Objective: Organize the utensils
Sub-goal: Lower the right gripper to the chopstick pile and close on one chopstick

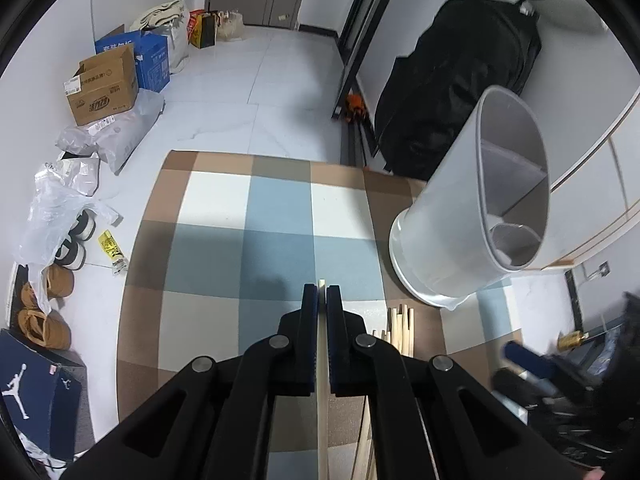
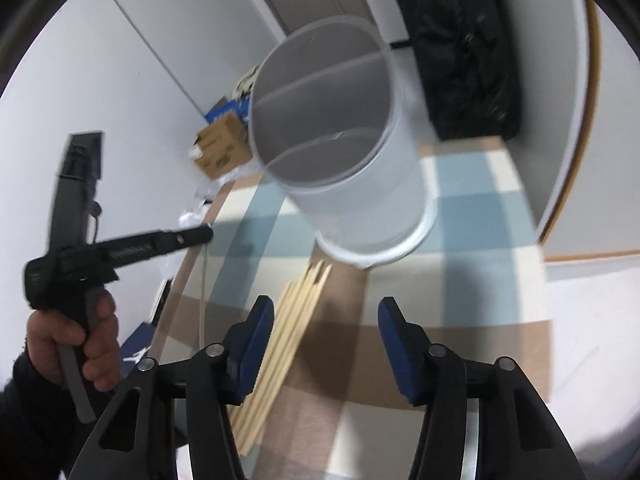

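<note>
My left gripper [image 1: 321, 290] is shut on one pale wooden chopstick [image 1: 322, 420], which runs lengthwise between the blue pads, its tip just past them. Several more chopsticks [image 1: 398, 328] lie on the checked mat [image 1: 224, 200] to the right, near the foot of a white, divided utensil holder [image 1: 452, 240]. In the right wrist view my right gripper [image 2: 326, 312] hangs open over the mat with nothing between its fingers. The chopstick pile [image 2: 288, 332] lies just left of its left finger, and the holder [image 2: 360, 200] stands behind. A hand [image 2: 92, 344] holds the left gripper [image 2: 196, 236] at the left.
Cardboard boxes [image 1: 104, 84], plastic bags [image 1: 60, 200] and shoes [image 1: 60, 280] line the left wall. A shoe box [image 1: 36, 396] sits at the lower left. A black bag [image 1: 460, 80] leans behind the holder, beside a dark door frame [image 1: 360, 40]. White tiled floor [image 1: 260, 80] surrounds the mat.
</note>
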A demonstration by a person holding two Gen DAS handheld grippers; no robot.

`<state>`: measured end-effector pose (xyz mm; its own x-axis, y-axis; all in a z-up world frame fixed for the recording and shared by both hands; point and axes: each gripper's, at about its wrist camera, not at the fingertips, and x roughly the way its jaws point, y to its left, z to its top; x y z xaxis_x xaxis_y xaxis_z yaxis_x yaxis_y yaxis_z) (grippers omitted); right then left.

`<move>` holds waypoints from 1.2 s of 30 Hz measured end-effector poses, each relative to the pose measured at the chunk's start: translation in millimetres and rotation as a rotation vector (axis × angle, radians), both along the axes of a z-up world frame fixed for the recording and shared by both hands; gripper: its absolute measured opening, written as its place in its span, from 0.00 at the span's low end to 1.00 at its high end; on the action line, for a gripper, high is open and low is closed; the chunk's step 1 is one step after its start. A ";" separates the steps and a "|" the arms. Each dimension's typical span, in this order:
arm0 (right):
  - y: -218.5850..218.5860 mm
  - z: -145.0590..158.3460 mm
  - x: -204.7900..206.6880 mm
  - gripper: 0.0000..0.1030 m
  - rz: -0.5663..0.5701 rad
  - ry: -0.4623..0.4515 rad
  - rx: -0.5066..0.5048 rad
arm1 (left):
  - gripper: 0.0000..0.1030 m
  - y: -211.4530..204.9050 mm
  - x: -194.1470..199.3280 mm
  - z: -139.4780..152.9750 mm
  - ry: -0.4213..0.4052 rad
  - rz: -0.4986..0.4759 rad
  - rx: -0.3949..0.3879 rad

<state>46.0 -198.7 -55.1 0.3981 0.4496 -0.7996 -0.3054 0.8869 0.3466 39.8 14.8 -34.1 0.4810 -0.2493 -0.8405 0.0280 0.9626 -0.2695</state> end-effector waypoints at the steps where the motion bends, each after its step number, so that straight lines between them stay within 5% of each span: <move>1: 5.4 -3.4 1.5 0.48 0.002 0.012 -0.001 | 0.00 5.5 4.1 -1.9 -0.003 0.009 -0.014; 8: 36.5 -25.6 8.6 0.30 -0.001 0.084 -0.017 | 0.00 44.0 22.8 -1.9 -0.014 0.050 -0.117; 22: 68.0 -48.4 43.2 0.18 -0.046 0.084 -0.189 | 0.00 66.6 18.6 4.0 -0.036 0.044 -0.209; 36: 66.2 -50.5 37.7 0.04 -0.035 0.081 -0.183 | 0.00 77.1 20.1 -6.8 0.021 0.067 -0.221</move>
